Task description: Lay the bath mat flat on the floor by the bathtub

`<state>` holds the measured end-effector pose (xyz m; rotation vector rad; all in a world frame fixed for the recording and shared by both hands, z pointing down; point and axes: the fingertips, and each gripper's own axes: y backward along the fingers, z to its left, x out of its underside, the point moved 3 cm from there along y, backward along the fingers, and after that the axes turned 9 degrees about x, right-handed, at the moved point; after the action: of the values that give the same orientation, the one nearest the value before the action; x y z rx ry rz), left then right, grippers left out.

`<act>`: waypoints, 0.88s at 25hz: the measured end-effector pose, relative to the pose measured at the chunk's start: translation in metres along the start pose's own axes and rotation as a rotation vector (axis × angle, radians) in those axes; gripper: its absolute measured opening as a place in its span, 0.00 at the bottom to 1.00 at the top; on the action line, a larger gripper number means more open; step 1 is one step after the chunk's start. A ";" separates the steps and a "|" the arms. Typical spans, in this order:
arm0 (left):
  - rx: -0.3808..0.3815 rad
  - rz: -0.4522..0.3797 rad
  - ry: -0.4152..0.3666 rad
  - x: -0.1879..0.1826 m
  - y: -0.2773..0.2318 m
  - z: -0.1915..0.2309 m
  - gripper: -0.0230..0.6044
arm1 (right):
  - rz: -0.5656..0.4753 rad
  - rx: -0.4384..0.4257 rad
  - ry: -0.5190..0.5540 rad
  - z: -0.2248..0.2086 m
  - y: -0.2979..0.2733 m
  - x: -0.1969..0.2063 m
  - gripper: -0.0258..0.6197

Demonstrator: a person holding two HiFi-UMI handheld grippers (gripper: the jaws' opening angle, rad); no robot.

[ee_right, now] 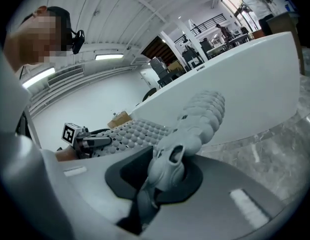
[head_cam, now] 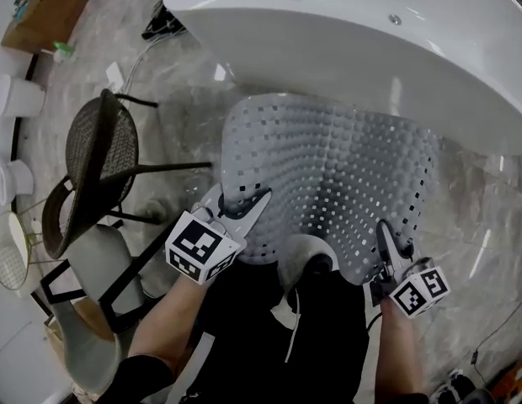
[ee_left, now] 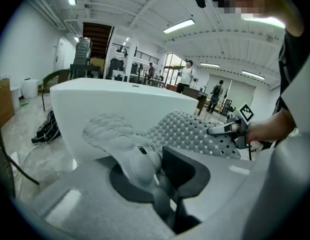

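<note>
Grey perforated bath mat (head_cam: pixel 328 175): hung spread just near of white bathtub (head_cam: pixel 345 40), not yet flat on marble floor (head_cam: pixel 488 217). Near corners pinched in nearly closed jaws of left gripper (head_cam: pixel 244 207) and right gripper (head_cam: pixel 386 244). Best lowered level, corners taut, far edge parallel to tub.

A soft grey bath mat (head_cam: pixel 328 175), rubbery and matt, its face studded with rounded bumps and pierced by small square holes, in front of the smooth, glossy white bathtub (head_cam: pixel 345 32). Beneath the tub, the floor (head_cam: pixel 488 217) is polished grey stone with pale veins. Left of the tub, a chair (head_cam: pixel 101 150) has a woven mesh back on a thin black metal frame.
</note>
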<state>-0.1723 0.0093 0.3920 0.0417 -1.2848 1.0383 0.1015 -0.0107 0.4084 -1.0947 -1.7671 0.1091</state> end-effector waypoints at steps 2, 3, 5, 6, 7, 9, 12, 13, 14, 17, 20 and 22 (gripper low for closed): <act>0.010 0.001 0.025 0.018 -0.018 0.014 0.14 | 0.010 -0.008 -0.002 -0.012 -0.018 0.014 0.10; 0.011 0.003 0.034 0.027 -0.027 0.021 0.14 | 0.016 -0.014 0.000 -0.018 -0.028 0.019 0.10; 0.005 0.012 0.034 0.044 -0.043 0.038 0.14 | 0.029 -0.024 0.014 -0.031 -0.048 0.030 0.10; 0.001 0.020 0.026 0.052 -0.051 0.046 0.14 | 0.034 -0.028 0.023 -0.038 -0.058 0.035 0.10; 0.000 0.028 0.015 0.062 -0.059 0.054 0.14 | 0.039 -0.032 0.032 -0.044 -0.067 0.041 0.10; 0.004 0.035 0.006 0.082 -0.075 0.066 0.13 | 0.044 -0.036 0.046 -0.058 -0.081 0.054 0.10; 0.004 0.038 0.004 0.108 -0.097 0.087 0.13 | 0.044 -0.039 0.058 -0.082 -0.104 0.070 0.10; 0.002 0.042 -0.001 0.116 -0.105 0.094 0.13 | 0.042 -0.038 0.062 -0.090 -0.112 0.074 0.10; 0.002 0.049 -0.005 0.125 -0.112 0.101 0.12 | 0.044 -0.036 0.064 -0.097 -0.119 0.081 0.10; 0.015 0.083 0.004 0.156 -0.133 0.118 0.12 | 0.061 -0.030 0.053 -0.120 -0.138 0.105 0.10; 0.025 0.129 0.001 0.181 -0.151 0.136 0.12 | 0.087 -0.021 0.052 -0.141 -0.154 0.126 0.10; 0.029 0.163 -0.007 0.197 -0.161 0.147 0.12 | 0.109 -0.013 0.050 -0.153 -0.162 0.141 0.10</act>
<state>-0.1952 -0.0445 0.6796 -0.0379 -1.2956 1.1967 0.1104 -0.0657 0.6661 -1.1935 -1.6662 0.1358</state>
